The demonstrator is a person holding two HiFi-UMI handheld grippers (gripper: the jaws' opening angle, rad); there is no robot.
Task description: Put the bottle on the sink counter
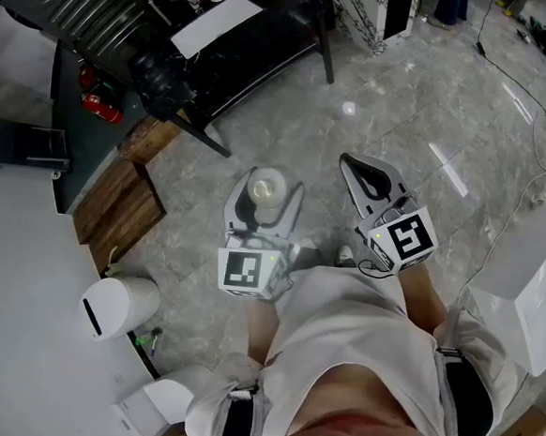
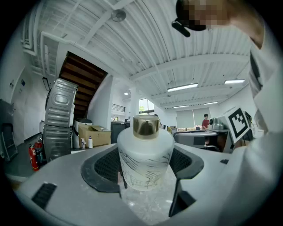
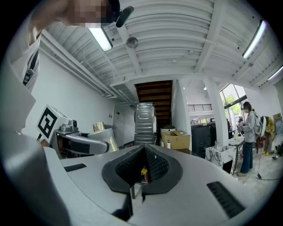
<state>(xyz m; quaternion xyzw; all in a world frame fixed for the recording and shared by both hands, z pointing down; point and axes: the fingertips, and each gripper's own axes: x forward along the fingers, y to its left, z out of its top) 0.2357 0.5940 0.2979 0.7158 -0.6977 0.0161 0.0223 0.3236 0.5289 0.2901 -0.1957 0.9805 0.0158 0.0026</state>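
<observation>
A glossy grey stone floor (image 1: 405,100) is stretching out beneath the person. Nearest, the left gripper (image 1: 267,201) is gripping a frosted white glass bottle with a gold cap (image 2: 146,152). Its jaws are standing wide, pressing on the bottle's sides and holding it upright in the air above the floor. Beside it, the right gripper (image 1: 371,177) is hanging with jaws closed together on nothing. Farther off, a black desk (image 1: 269,33) is standing.

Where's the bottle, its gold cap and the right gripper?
bottle (image 2: 146,165), left gripper view, on its frosted white body.
gold cap (image 2: 146,126), left gripper view, on the cap's side.
right gripper (image 3: 144,152), right gripper view, where its closed jaws meet.
</observation>
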